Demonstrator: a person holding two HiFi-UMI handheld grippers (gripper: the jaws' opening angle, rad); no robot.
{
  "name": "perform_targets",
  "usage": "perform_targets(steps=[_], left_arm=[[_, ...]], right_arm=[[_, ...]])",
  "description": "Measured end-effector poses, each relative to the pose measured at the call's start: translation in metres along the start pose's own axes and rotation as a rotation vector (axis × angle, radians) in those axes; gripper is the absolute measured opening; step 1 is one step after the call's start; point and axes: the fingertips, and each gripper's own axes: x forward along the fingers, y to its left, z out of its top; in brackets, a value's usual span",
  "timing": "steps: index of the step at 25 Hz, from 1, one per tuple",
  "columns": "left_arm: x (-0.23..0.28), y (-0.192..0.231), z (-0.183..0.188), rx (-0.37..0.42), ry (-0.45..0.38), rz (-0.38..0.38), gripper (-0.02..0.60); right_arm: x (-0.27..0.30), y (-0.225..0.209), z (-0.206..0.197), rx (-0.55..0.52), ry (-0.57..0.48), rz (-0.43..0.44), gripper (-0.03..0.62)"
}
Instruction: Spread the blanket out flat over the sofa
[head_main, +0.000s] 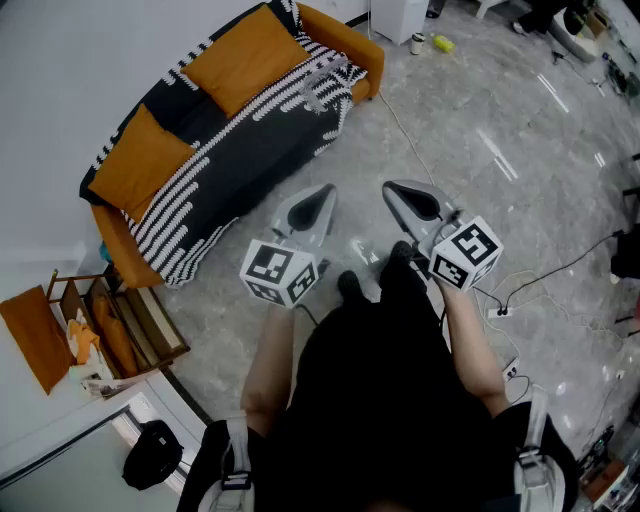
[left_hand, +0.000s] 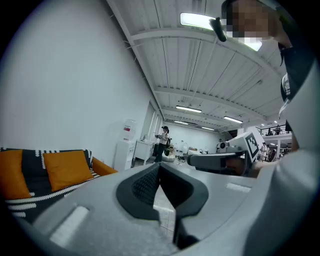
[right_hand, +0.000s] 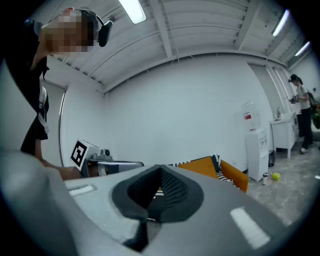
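1. Head view: the blanket (head_main: 240, 140), black with white stripes, lies spread over the seat and back of the orange sofa (head_main: 345, 40) at the upper left, and its front edge hangs toward the floor. Two orange cushions (head_main: 245, 45) sit on top of it. The left gripper (head_main: 318, 200) and right gripper (head_main: 400, 195) are held side by side over bare floor in front of the person. Both are well apart from the blanket and neither touches it.

2. Left gripper view: the left gripper (left_hand: 159, 167) is clenched, its tips meeting with nothing between them. The blanket (left_hand: 25, 202) and the sofa lie off to the left, clear of the jaws. The right gripper (left_hand: 220, 160) shows at the right.

3. Right gripper view: the right gripper (right_hand: 160, 170) is also clenched and grasps nothing. The blanket (right_hand: 223, 176) on the sofa shows beyond the tips, at a distance. The left gripper (right_hand: 107, 165) shows at the left.
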Motion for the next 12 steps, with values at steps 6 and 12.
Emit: perform_targets(steps=[6, 12], left_arm=[[-0.0024, -0.0048, -0.0028, -0.002, 0.006, -0.007, 0.002], [-0.0026, -0.0063, -0.0102, -0.006, 0.021, -0.012, 0.002]], right_arm=[[-0.0004, 0.0051, -0.0018, -0.013, 0.008, 0.004, 0.0], [-0.003, 0.0055, -0.0074, 0.003, 0.008, 0.008, 0.0]])
